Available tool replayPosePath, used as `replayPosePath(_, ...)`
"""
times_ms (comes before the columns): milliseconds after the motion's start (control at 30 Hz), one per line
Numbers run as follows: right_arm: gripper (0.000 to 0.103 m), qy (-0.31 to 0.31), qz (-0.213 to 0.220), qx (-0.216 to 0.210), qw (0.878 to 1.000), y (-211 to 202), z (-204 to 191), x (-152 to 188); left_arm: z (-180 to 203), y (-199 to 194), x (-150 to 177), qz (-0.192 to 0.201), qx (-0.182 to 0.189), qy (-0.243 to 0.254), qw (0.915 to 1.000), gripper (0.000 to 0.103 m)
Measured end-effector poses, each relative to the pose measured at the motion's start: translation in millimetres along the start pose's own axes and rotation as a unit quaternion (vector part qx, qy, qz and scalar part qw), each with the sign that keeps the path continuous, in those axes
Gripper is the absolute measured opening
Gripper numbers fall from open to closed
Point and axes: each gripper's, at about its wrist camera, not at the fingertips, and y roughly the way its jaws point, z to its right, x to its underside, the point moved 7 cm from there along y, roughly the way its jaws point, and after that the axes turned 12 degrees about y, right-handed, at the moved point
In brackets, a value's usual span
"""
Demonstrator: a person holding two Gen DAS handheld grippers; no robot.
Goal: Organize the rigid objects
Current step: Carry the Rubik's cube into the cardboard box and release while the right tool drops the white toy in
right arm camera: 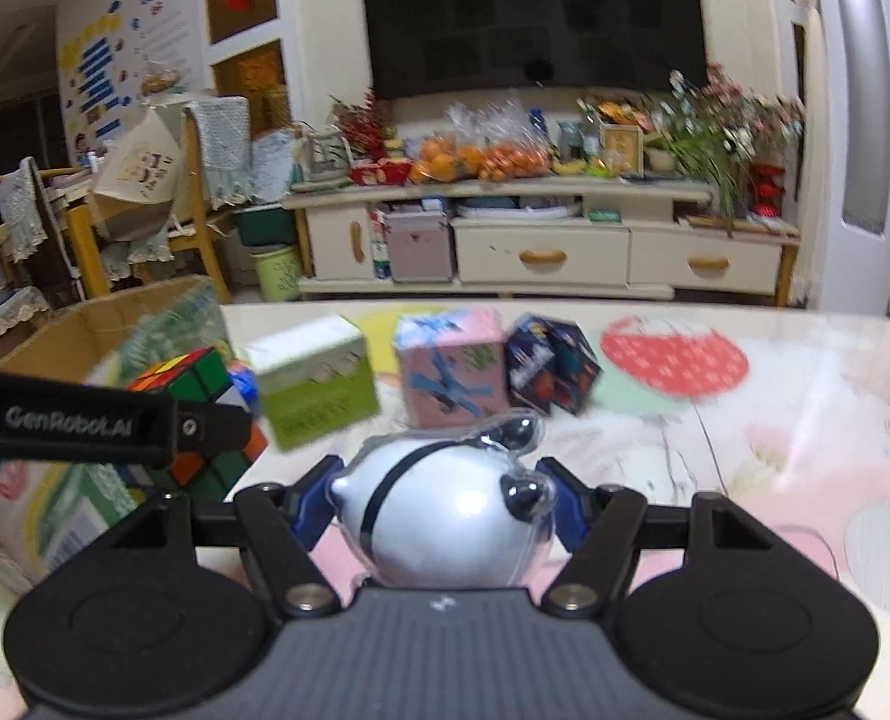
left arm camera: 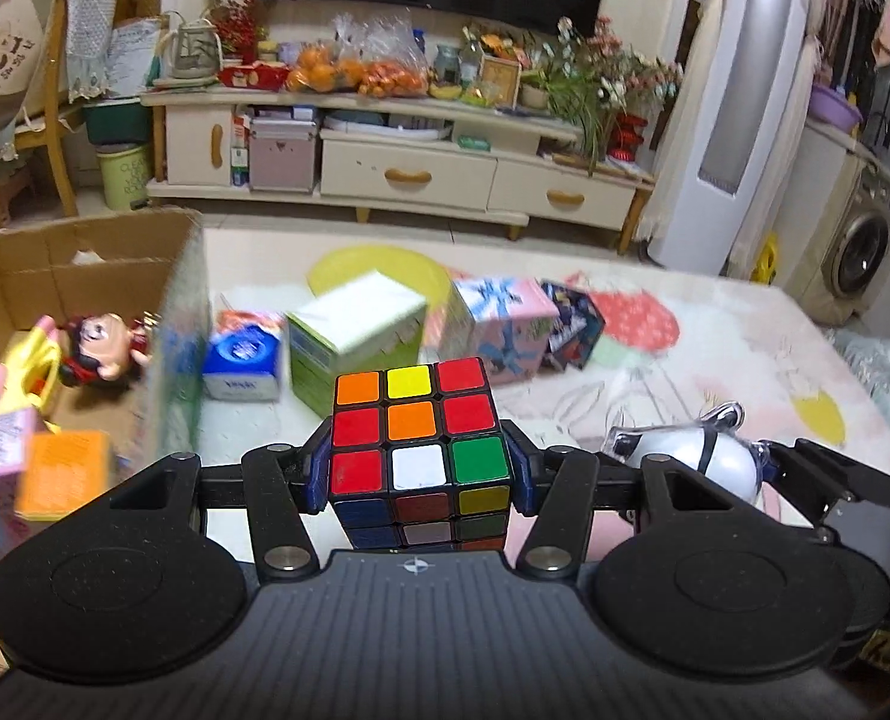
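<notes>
My left gripper [left arm camera: 419, 468] is shut on a Rubik's cube [left arm camera: 418, 426] and holds it above the table, just right of an open cardboard box [left arm camera: 85, 264]. The cube also shows at the left of the right wrist view [right arm camera: 199, 420]. My right gripper [right arm camera: 442, 510] is shut on a white panda-shaped toy [right arm camera: 445, 516] in clear plastic, which also shows at the right of the left wrist view [left arm camera: 697, 456]. A green-and-white box [left arm camera: 355, 336], a pink gift box [left arm camera: 505, 324] and a dark blue box [left arm camera: 571, 324] stand on the table beyond.
The cardboard box holds a doll [left arm camera: 103, 348] and several small packages. A blue tissue pack [left arm camera: 244, 360] lies by its wall. The table has a patterned cloth [right arm camera: 745, 420]. A TV cabinet [left arm camera: 409, 174] stands across the room.
</notes>
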Motion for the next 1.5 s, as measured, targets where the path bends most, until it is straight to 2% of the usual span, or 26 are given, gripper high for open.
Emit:
replayPosePath(367, 0.069, -0.041, 0.018, -0.062, 0.997, -4.3, -79.9, -27.3, -60.5, -22.4, -8.1, 0.029, -0.047, -0.049, 0.9973, 0.066)
replayPosePath(567, 0.069, -0.079, 0.024, -0.097, 0.992, 10.0, -130.6, -38.5, -101.5, -29.4, -3.8, 0.034, -0.094, -0.09, 0.9909, 0.066)
replayPosePath(800, 0.069, -0.119, 0.005, -0.133, 0.984, 43.2, -178.0, -31.0, -138.1, -28.3, 2.3, 0.024, -0.133, -0.141, 0.9807, 0.066)
replayPosePath(933, 0.069, -0.141, -0.007, -0.152, 0.978, 56.7, -197.6, -23.8, -141.6, -27.7, 5.3, 0.015, -0.15, -0.148, 0.9774, 0.066)
replayPosePath(1200, 0.07, -0.164, -0.033, -0.169, 0.971, 76.6, -214.7, -10.0, -138.3, -30.0, 8.1, -0.014, -0.154, -0.158, 0.9752, 0.066)
replayPosePath(1267, 0.07, -0.167, -0.036, -0.165, 0.971, 78.9, -215.2, -7.9, -138.2, -31.2, 10.8, -0.019, -0.155, -0.16, 0.9748, 0.062)
replayPosePath(1400, 0.08, -0.16, -0.033, -0.172, 0.971, 76.0, -214.8, -8.3, -134.3, -37.4, 11.5, -0.02, -0.164, -0.155, 0.974, 0.065)
replayPosePath(1500, 0.08, -0.162, -0.024, -0.169, 0.972, 69.7, -211.8, -10.2, -135.8, -40.9, 11.7, -0.016, -0.166, -0.16, 0.9728, 0.066)
